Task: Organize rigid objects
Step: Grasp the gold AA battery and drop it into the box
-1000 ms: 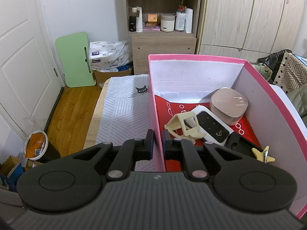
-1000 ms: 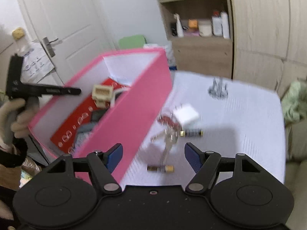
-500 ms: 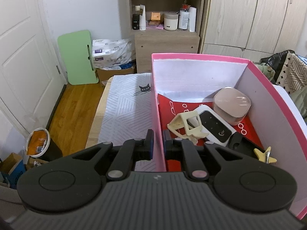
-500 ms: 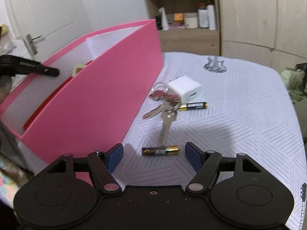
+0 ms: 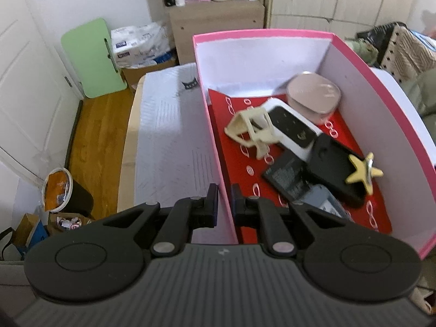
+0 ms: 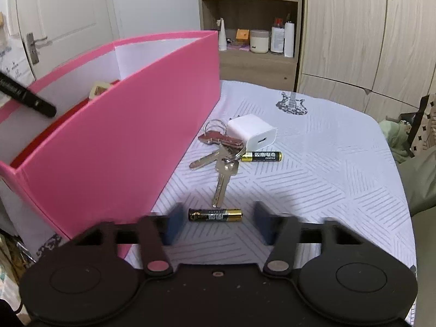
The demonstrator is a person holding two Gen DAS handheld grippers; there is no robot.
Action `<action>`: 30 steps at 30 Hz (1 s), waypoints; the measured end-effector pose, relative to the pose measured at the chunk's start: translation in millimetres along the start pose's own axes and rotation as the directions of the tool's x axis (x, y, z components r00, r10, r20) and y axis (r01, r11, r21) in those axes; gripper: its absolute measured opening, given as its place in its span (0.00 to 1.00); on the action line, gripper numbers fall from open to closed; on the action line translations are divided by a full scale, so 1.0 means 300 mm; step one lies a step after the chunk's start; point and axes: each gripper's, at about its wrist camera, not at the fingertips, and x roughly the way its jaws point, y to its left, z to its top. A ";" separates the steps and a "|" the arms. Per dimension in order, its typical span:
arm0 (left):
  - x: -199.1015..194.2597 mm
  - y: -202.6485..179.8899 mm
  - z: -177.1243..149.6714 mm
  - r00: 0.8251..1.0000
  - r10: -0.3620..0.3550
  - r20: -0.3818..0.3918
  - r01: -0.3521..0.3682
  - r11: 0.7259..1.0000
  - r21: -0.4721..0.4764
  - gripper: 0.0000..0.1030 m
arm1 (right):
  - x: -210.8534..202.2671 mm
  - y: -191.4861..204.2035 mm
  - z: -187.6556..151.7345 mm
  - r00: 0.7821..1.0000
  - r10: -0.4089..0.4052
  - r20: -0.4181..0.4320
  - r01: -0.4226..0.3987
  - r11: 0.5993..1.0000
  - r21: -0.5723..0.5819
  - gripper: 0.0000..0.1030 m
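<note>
Two views are sharing out the scene around the pink cardboard box point(image 5: 215, 147). Only the left wrist view is looking down onto its red lining, where one cream plastic stand point(image 5: 252, 129), one white remote with a black face point(image 5: 293, 126), one rounded beige case point(image 5: 313, 96), one yellow star-shaped clip point(image 5: 363, 171) and several dark flat items are lying in a heap. Only the right wrist view is showing the patterned white desk point(image 6: 327, 163) beside the box's outer pink wall point(image 6: 122, 141): two black-and-gold batteries, one point(image 6: 215, 215) nearer the camera and one point(image 6: 261, 156) farther back, one bunch of silver keys point(image 6: 220, 152) and one white cube charger point(image 6: 252, 132), all just beside that wall.

Left tongs point(image 5: 224, 204) are clenching the box's left wall, one finger on each side. Right tongs point(image 6: 218, 224) are standing wide apart, gripping nothing, with the nearer battery lying between the fingertips.
</note>
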 end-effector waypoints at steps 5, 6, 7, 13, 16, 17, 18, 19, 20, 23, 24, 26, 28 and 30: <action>-0.013 0.012 0.004 0.999 -0.031 -0.038 0.032 0.999 0.013 0.09 | -0.009 -0.036 0.001 1.000 0.027 0.011 -0.027 0.997 0.071 0.47; -0.015 0.015 0.004 0.998 -0.036 -0.043 0.036 0.999 0.008 0.09 | -0.014 -0.042 0.006 1.000 0.015 0.017 -0.016 0.996 0.087 0.47; -0.018 0.015 0.004 0.998 -0.039 -0.044 0.039 0.999 0.008 0.09 | -0.027 -0.051 0.014 0.999 0.006 0.032 -0.009 0.994 0.107 0.47; -0.033 0.003 -0.014 0.999 -0.039 -0.030 0.039 0.999 0.023 0.09 | -0.150 -0.073 0.104 0.988 0.037 0.150 -0.067 0.977 0.204 0.47; -0.036 0.020 -0.019 0.998 -0.056 -0.010 0.056 0.998 -0.002 0.10 | -0.205 -0.034 0.175 0.970 0.121 0.212 -0.167 0.963 0.211 0.47; -0.036 0.024 -0.023 0.998 -0.060 0.001 0.060 0.998 -0.007 0.10 | -0.215 -0.017 0.199 0.962 0.149 0.228 -0.198 0.958 0.207 0.47; -0.037 0.025 -0.029 0.998 -0.064 0.012 0.064 0.998 -0.010 0.10 | -0.220 0.006 0.227 0.950 0.198 0.242 -0.249 0.947 0.201 0.47; -0.038 0.024 -0.034 0.998 -0.064 0.021 0.065 0.998 -0.009 0.10 | -0.216 0.025 0.248 0.936 0.249 0.248 -0.301 0.932 0.201 0.47; -0.040 0.022 -0.038 0.998 -0.063 0.028 0.064 0.998 -0.006 0.10 | -0.204 0.051 0.276 0.917 0.318 0.240 -0.366 0.910 0.195 0.47; -0.039 0.033 -0.038 0.996 -0.079 0.035 0.080 0.997 -0.018 0.11 | -0.124 0.126 0.351 0.884 0.445 0.144 -0.467 0.858 0.214 0.47; -0.036 0.037 -0.037 0.996 -0.085 0.036 0.086 0.996 -0.020 0.12 | -0.088 0.146 0.381 0.879 0.465 0.104 -0.476 0.848 0.233 0.47; -0.037 0.042 -0.040 0.995 -0.095 0.039 0.096 0.995 -0.021 0.12 | -0.015 0.178 0.438 0.868 0.497 0.027 -0.487 0.837 0.249 0.47; -0.037 0.044 -0.041 0.994 -0.102 0.041 0.103 0.994 -0.023 0.12 | 0.059 0.204 0.487 0.863 0.503 -0.048 -0.476 0.841 0.256 0.47; -0.037 0.046 -0.042 0.994 -0.105 0.042 0.106 0.994 -0.028 0.12 | 0.136 0.233 0.535 0.855 0.504 -0.118 -0.468 0.850 0.241 0.47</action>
